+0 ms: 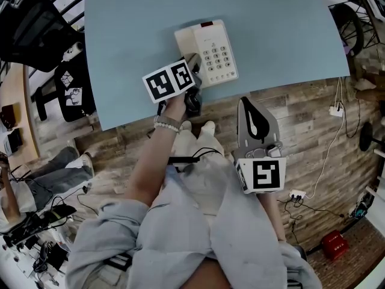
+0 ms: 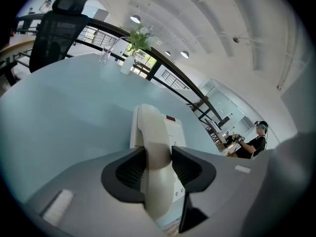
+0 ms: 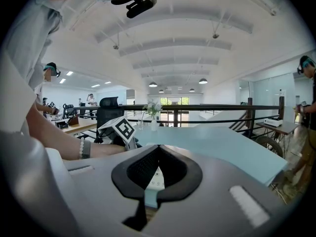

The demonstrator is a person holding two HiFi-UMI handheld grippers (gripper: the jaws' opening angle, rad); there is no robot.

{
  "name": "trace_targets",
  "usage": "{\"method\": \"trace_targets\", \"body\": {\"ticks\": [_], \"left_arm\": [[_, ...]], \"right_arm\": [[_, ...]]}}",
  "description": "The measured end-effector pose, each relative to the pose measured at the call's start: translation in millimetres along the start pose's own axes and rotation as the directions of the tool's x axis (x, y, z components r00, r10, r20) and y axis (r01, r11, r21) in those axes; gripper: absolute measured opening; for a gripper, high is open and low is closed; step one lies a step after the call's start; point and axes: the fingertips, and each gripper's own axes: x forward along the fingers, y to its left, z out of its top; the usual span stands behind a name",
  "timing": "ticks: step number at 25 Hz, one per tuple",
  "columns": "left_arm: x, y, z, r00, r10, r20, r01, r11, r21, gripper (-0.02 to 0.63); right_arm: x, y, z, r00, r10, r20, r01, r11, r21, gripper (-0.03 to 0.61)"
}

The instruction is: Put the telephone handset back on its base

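Two ribbed black pads (image 2: 132,171), left claw (image 2: 158,154), pinching smooth cream handset (image 2: 153,127) at boxy base (image 2: 176,132); right claw (image 3: 158,149) pressed together

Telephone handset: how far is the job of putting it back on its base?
Done, it seems: the handset lies along the left side of the base, apparently in its cradle. In hand: the left claw is shut on the handset's near end. Left: let go and draw away. The right claw is shut and empty.
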Motion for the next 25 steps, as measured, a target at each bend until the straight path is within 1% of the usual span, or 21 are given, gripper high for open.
{"method": "trace_targets", "body": {"ticks": [3, 6, 10, 13, 15, 18, 22, 25], "left_arm": [[0, -1, 1, 1.000, -0.017, -0.002, 0.017, 1.000, 0.006, 0.170], [-3, -1, 0, 1.000, -0.023, -0.015, 0.024, 0.999, 0.033, 0.170], [-15, -5, -1, 0.999, -0.040, -0.018, 0.042, 0.994, 0.106, 0.170], [-26, -9, 3, 0.998, -0.057, -0.009, 0.058, 0.982, 0.181, 0.170], [-37, -15, 11, 0.996, -0.085, 0.007, 0.081, 0.970, 0.230, 0.170], [-55, -28, 21, 0.988, -0.151, 0.032, 0.136, 0.949, 0.285, 0.162], [-80, -44, 34, 0.976, -0.206, 0.078, 0.160, 0.906, 0.392, 0.095], [-101, -59, 41, 0.963, -0.248, 0.105, 0.175, 0.874, 0.454, 0.049]], "right_arm": [[-1, 2, 0, 1.000, -0.003, -0.001, 0.003, 1.000, -0.002, 0.006], [-3, 3, 1, 1.000, -0.007, 0.001, 0.007, 1.000, -0.004, 0.006], [-3, 5, 4, 1.000, -0.008, 0.012, 0.009, 1.000, -0.009, 0.006], [-3, 7, 9, 1.000, -0.011, 0.027, 0.011, 1.000, -0.017, 0.006], [-2, 8, 13, 0.999, -0.014, 0.037, 0.014, 1.000, -0.022, 0.006], [-2, 9, 19, 0.998, -0.020, 0.052, 0.022, 0.999, -0.031, 0.006], [-1, 12, 28, 0.997, -0.024, 0.077, 0.028, 0.999, -0.046, 0.006], [-4, 13, 37, 0.995, -0.030, 0.099, 0.036, 0.998, -0.056, 0.006]]}}
